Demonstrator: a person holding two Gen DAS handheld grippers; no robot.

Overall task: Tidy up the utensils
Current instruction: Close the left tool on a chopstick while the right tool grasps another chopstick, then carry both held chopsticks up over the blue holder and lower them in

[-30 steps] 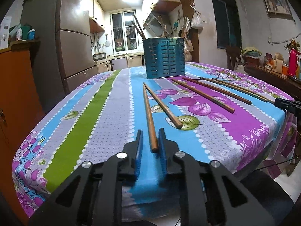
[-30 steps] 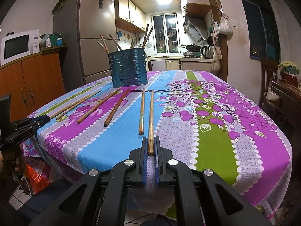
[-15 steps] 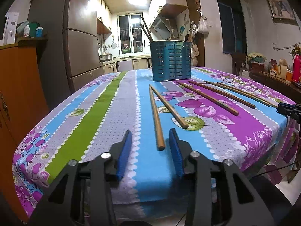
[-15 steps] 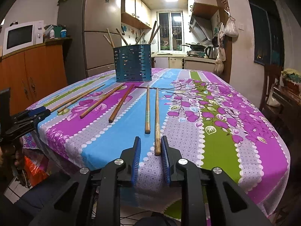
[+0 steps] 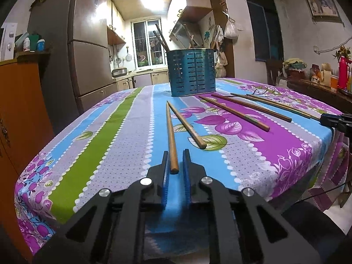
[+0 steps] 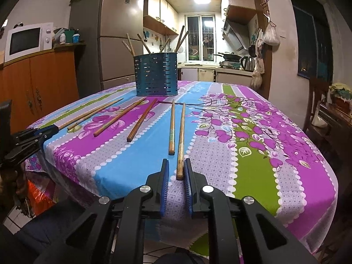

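Six loose chopsticks lie on the table [image 5: 123, 132], fanned out in front of the blue holder [image 5: 191, 72], which already has several standing in it. The left hand-held gripper [image 5: 175, 165] has just been closing, and its jaws now straddle the near end of one chopstick [image 5: 171, 136] with a slim gap on each side. The right hand-held gripper [image 6: 176, 171] has also been narrowing around the butt of another chopstick [image 6: 180, 140], whose end lies against the right pad, not yet clamped. These look like light, stiff, smooth wooden sticks, likely to roll or pivot. Gripping a little in from the thick end should keep each steady for tipping into the holder.
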